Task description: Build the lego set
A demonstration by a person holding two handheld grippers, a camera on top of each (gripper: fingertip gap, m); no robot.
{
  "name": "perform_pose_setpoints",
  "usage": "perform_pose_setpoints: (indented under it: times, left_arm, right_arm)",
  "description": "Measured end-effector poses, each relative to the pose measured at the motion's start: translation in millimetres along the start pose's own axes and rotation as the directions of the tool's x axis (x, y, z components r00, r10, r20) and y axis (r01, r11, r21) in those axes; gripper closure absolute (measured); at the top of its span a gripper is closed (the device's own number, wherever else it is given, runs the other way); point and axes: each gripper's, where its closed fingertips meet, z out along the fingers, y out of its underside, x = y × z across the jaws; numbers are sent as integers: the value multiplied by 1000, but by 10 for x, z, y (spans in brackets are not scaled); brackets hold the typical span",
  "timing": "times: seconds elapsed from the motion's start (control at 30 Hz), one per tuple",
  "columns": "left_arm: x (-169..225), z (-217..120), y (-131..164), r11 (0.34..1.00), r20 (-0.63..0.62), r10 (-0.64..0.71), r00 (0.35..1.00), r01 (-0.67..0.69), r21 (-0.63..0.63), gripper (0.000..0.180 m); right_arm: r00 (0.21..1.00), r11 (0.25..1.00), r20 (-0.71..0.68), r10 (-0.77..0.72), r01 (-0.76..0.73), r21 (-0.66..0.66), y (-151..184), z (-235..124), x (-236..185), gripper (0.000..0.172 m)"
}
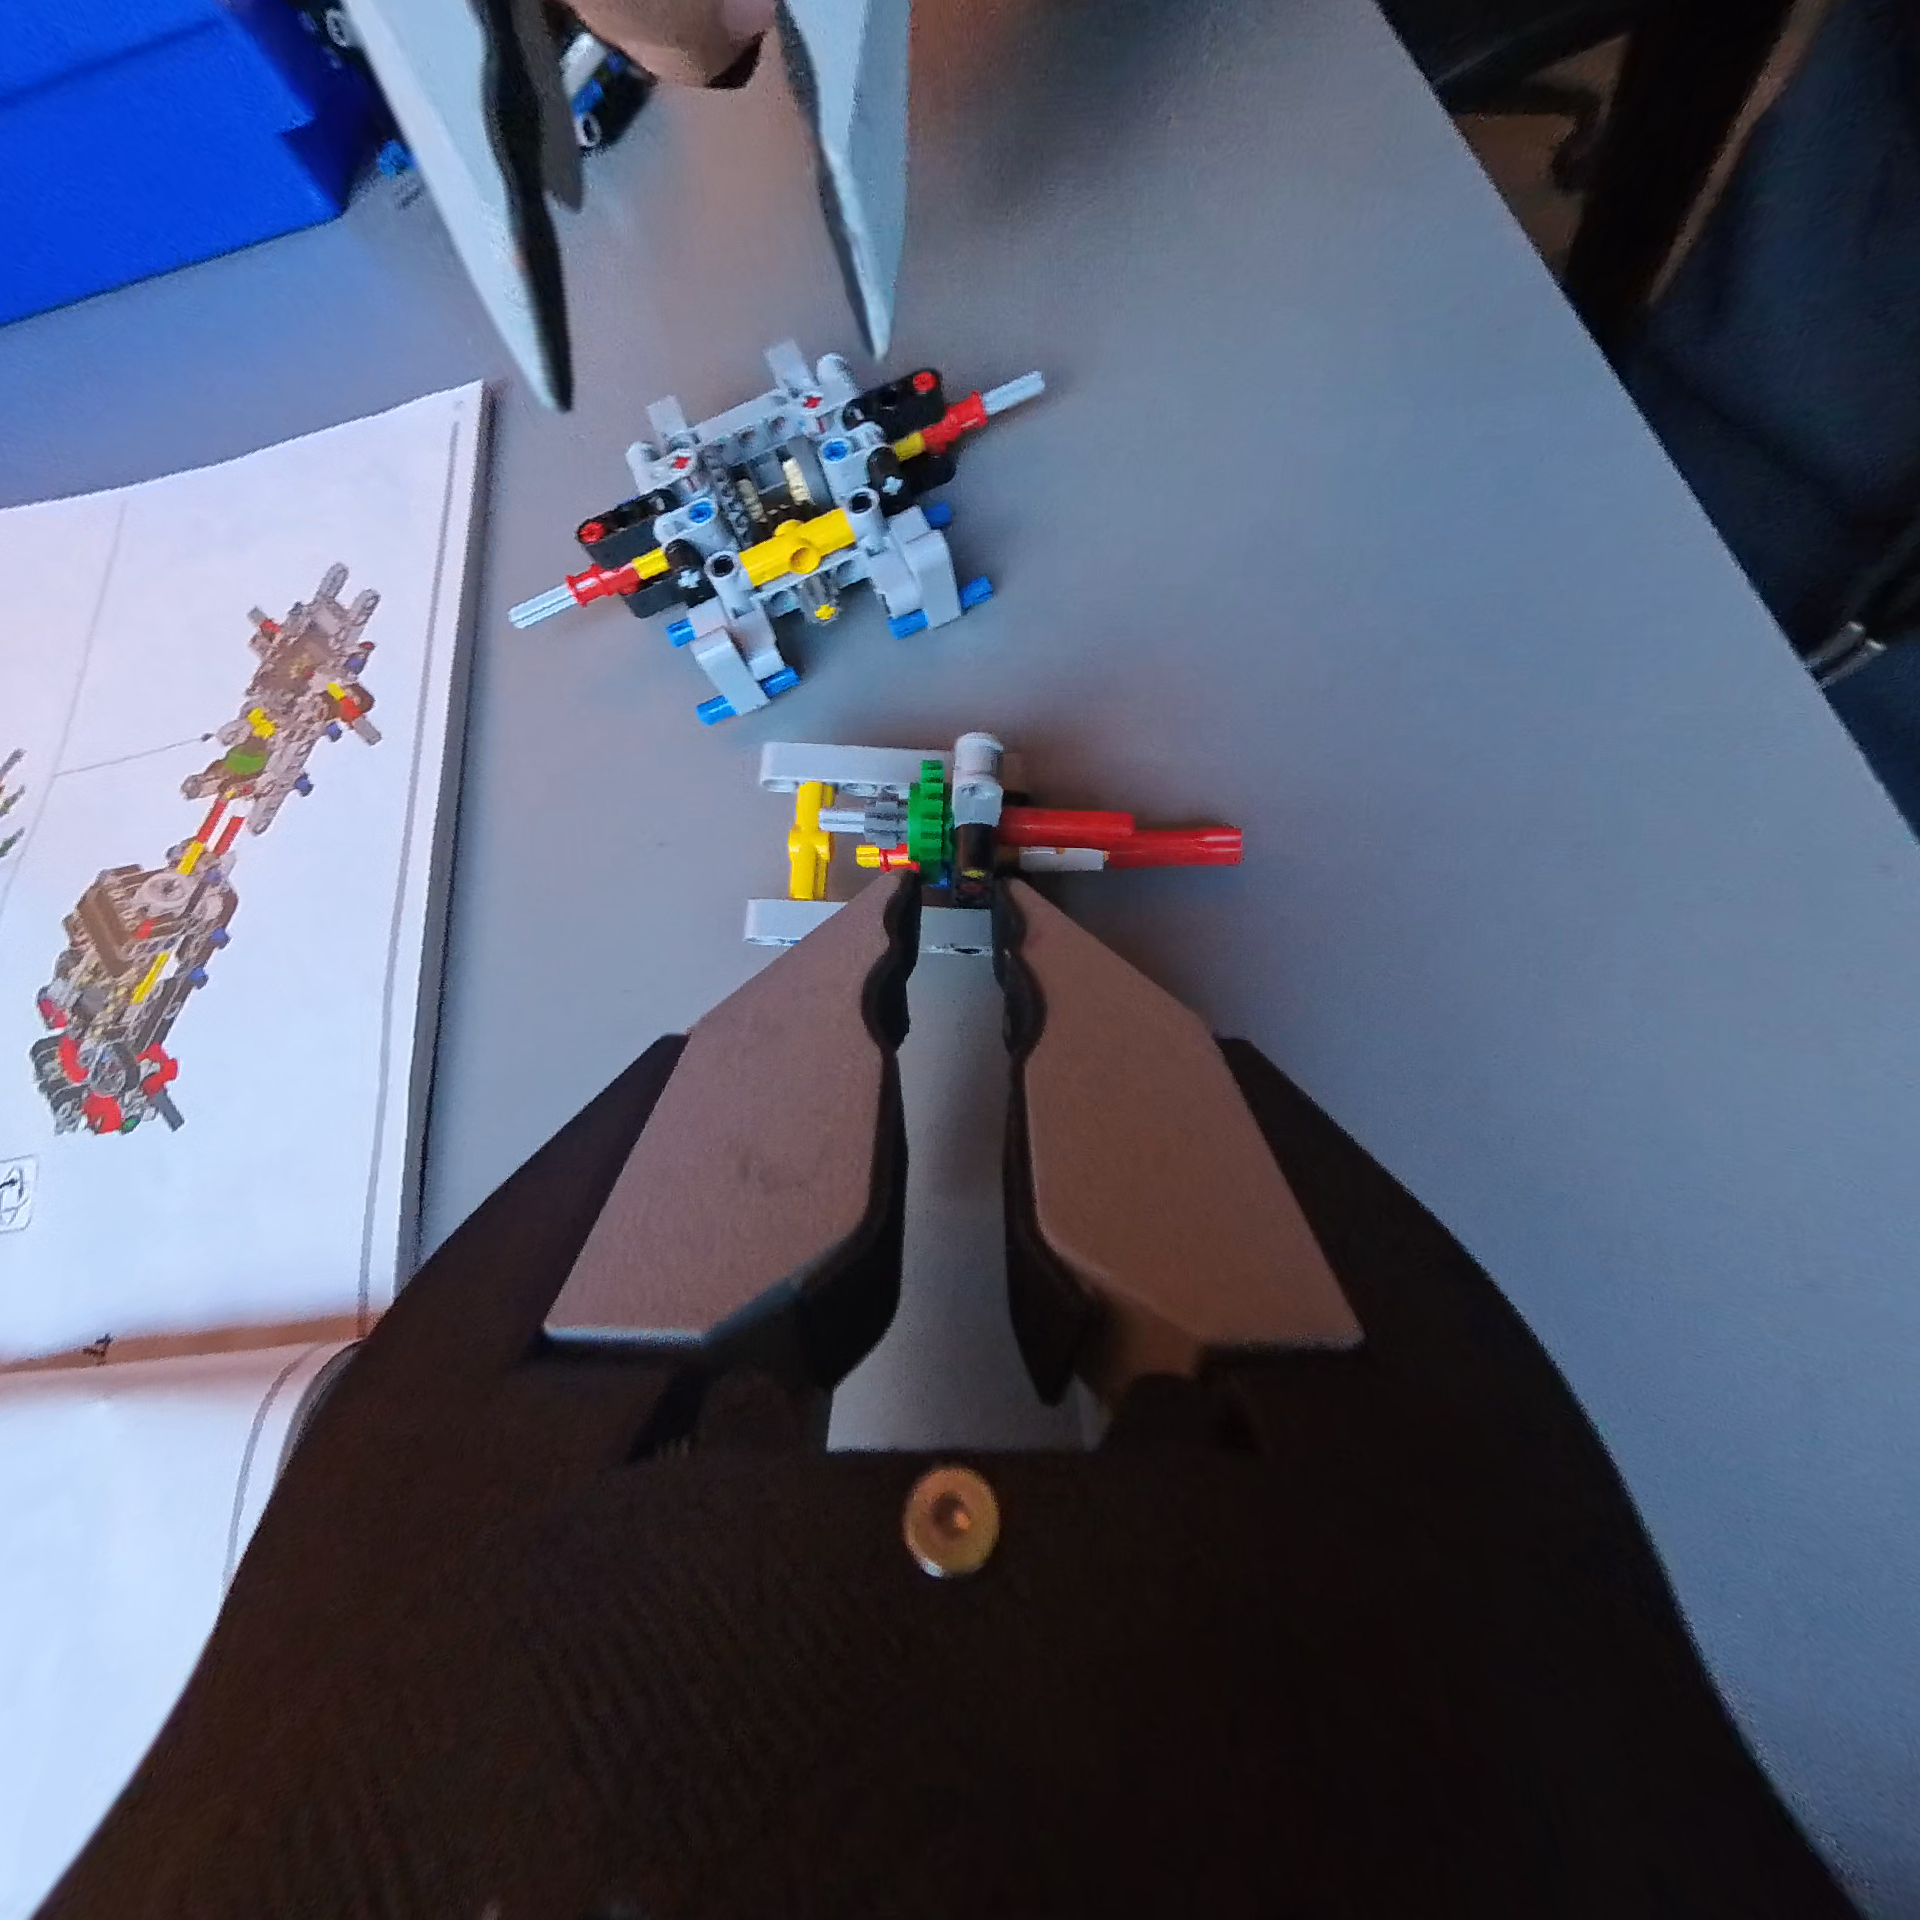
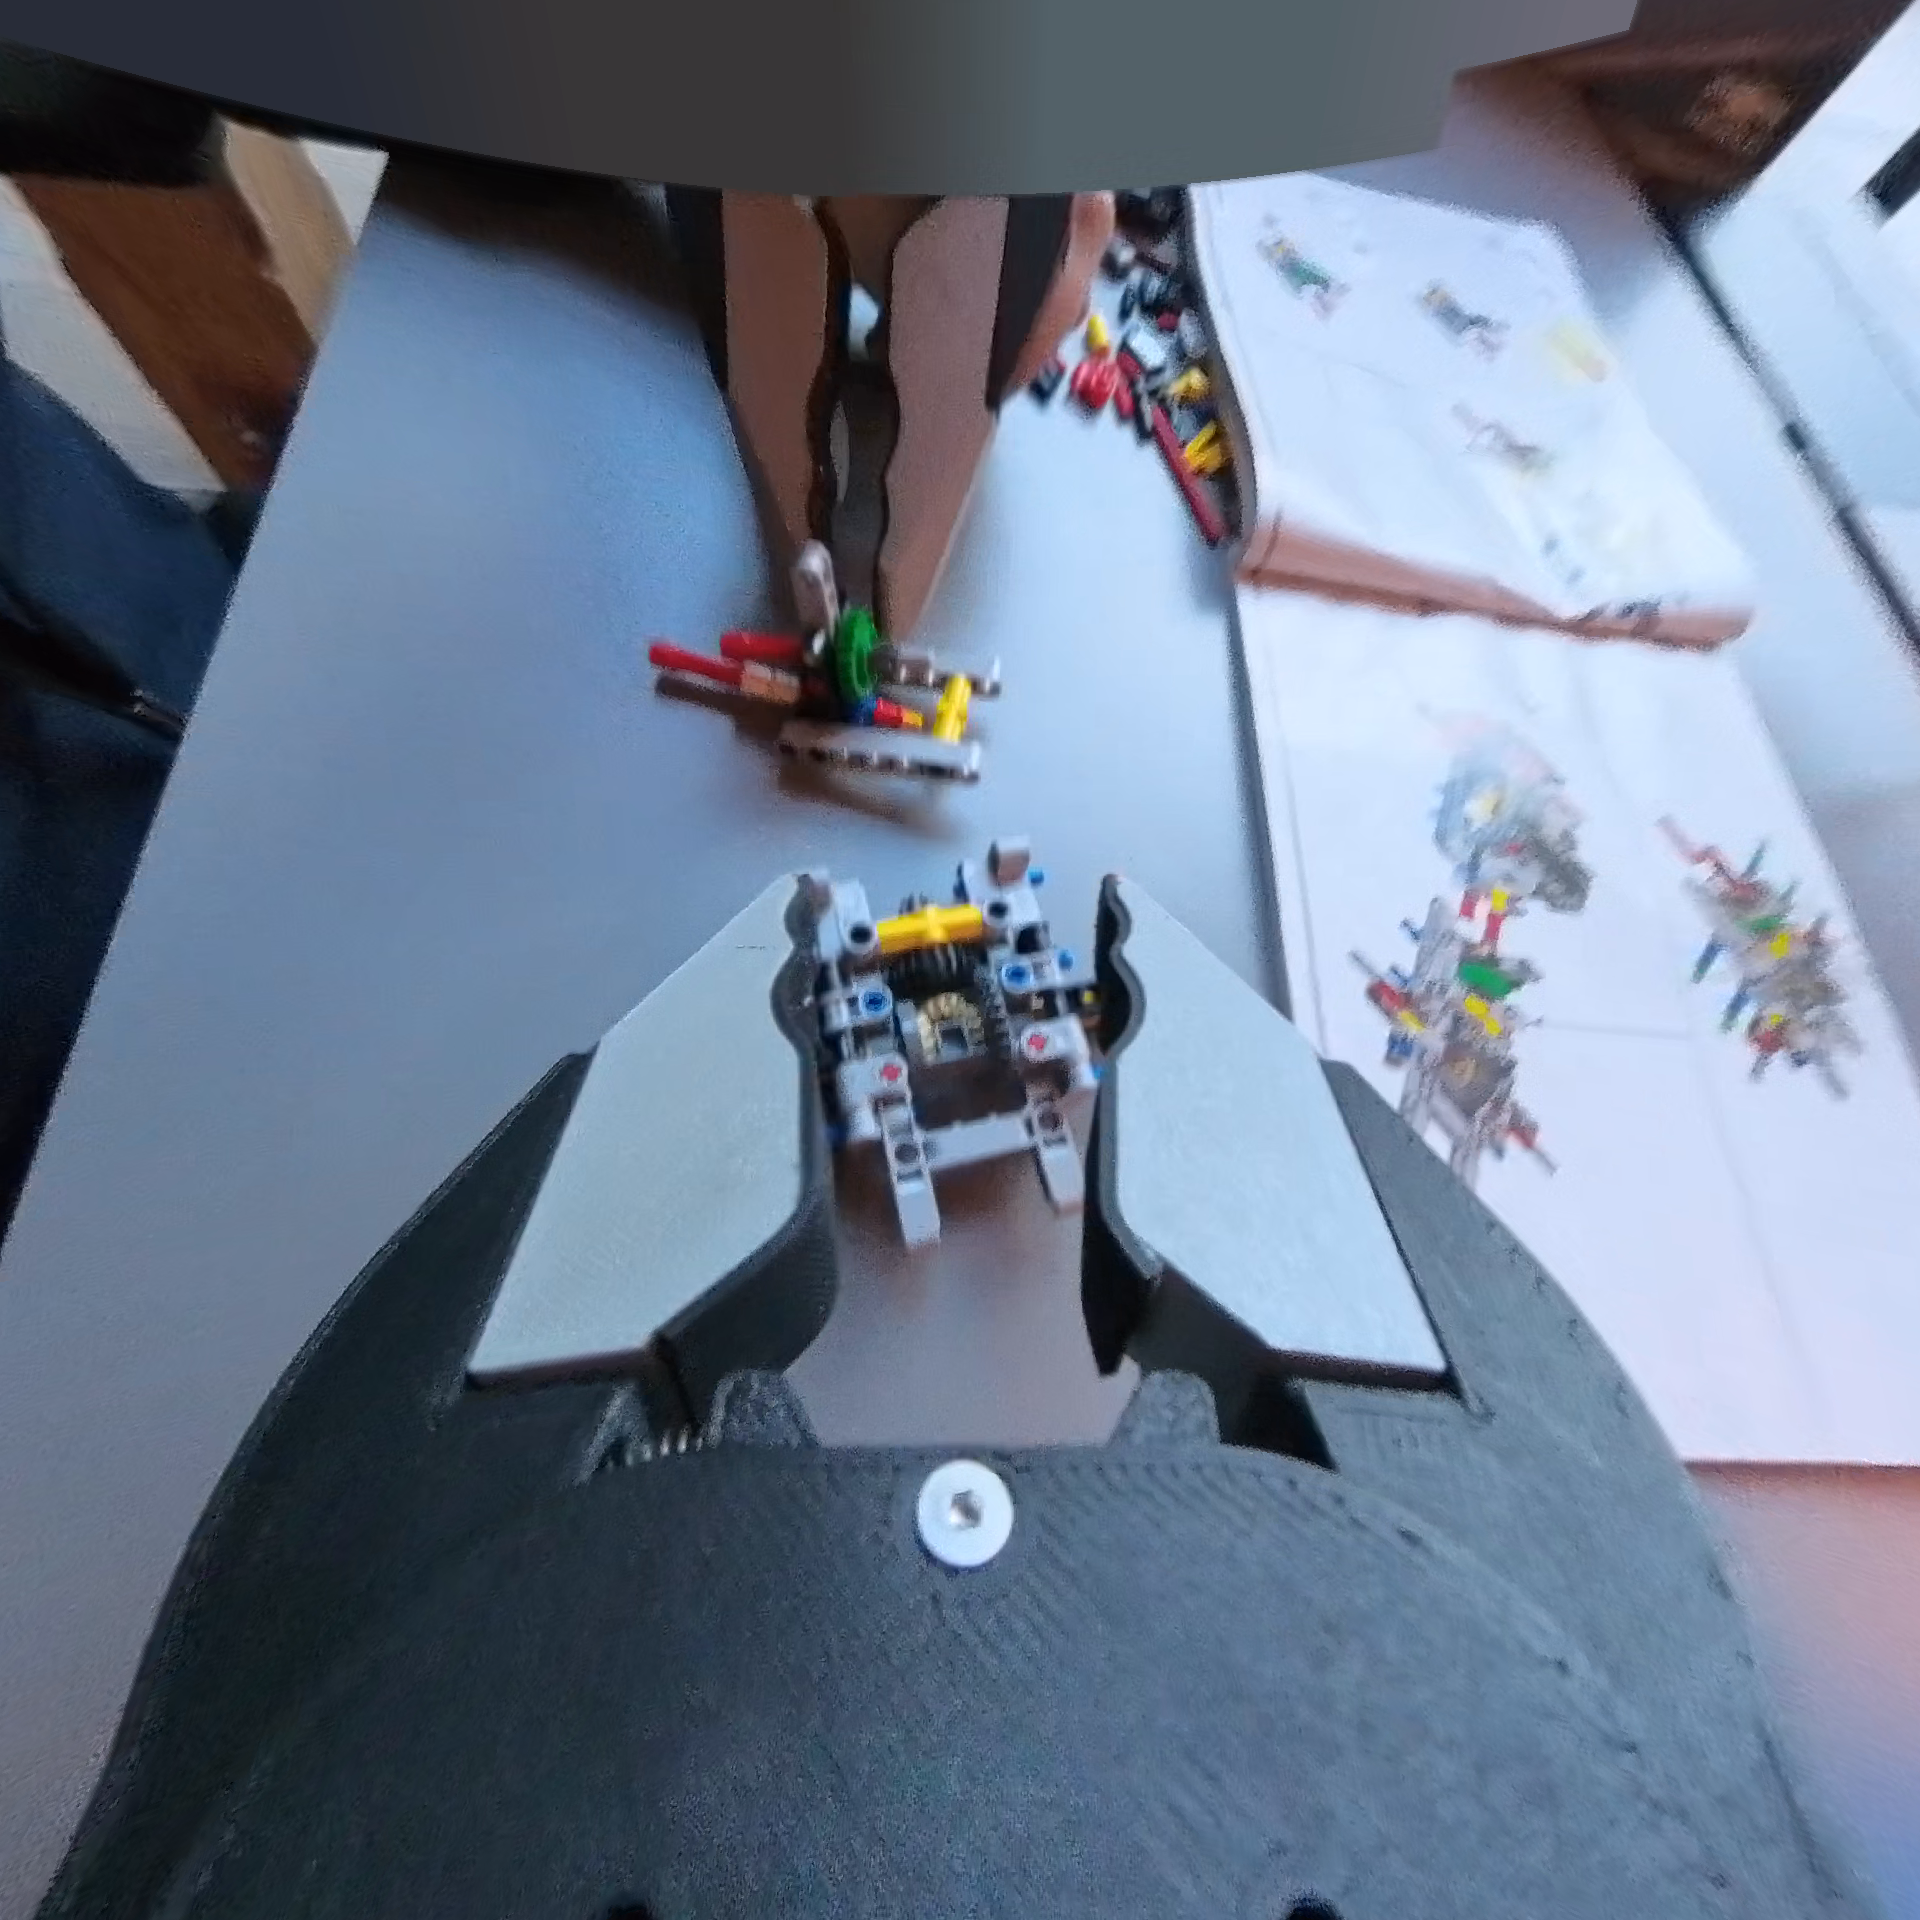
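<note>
Worktop [image 1: 1351, 727] of plain grey carries two brick-built assemblies, lying near each other but apart. The nearer one, a small gear assembly [image 1: 925, 821], has a green cog, two grey beams, a yellow cross-piece and red axles jutting out to one side. The left hand-held gripper [image 1: 954, 888] is narrowed onto it: its two brown fingertips pinch the dark middle block just beside the cog, one pad on each side. In the right wrist view the far end of this assembly seems tilted a little off the surface with a shadow under it, though blur makes that uncertain.

Beyond it sits a larger grey frame assembly [image 1: 790, 520], with black beams, blue pins, a yellow connector across the front and a long axle with red bushes through it; a tan bevel gear shows in its middle. The right hand-held gripper [image 2: 951, 904] stands wide over this frame. From its own camera the frame lies between the grey fingers, with a clear gap at the right-hand pad; the left wrist view shows its fingertips above and just past the frame, touching nothing.

To the left gripper's left, an open instruction booklet [image 1: 260, 831] with coloured build drawings lies flat. A blue box [image 1: 135, 156] stands at the far corner, and a heap of loose parts [image 2: 1153, 364] lies by the booklet's edge, beside the left gripper's body
</note>
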Motion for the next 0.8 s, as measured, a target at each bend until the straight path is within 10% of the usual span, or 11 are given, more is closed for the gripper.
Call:
perform_pose_setpoints:
  times: [0.2, 0.43, 0.8]
  left_arm:
    - [-199, -107, -72, 984, 54, -176, 983, 174, 46, 142]
    - [-162, -299, -244, 743, -61, -647, 760, 647, 173, 116]
    - [0, 138, 2, 870, 136, -459, 878, 475, -133, 140]
  right_arm:
    - [999, 992, -36, 27, -31, -122, 350, -42, 106, 108]
    - [999, 988, -14, 50, -52, -144, 441, -115, 84, 105]
    - [996, 981, 47, 78, -68, -182, 542, 17, -13, 107]
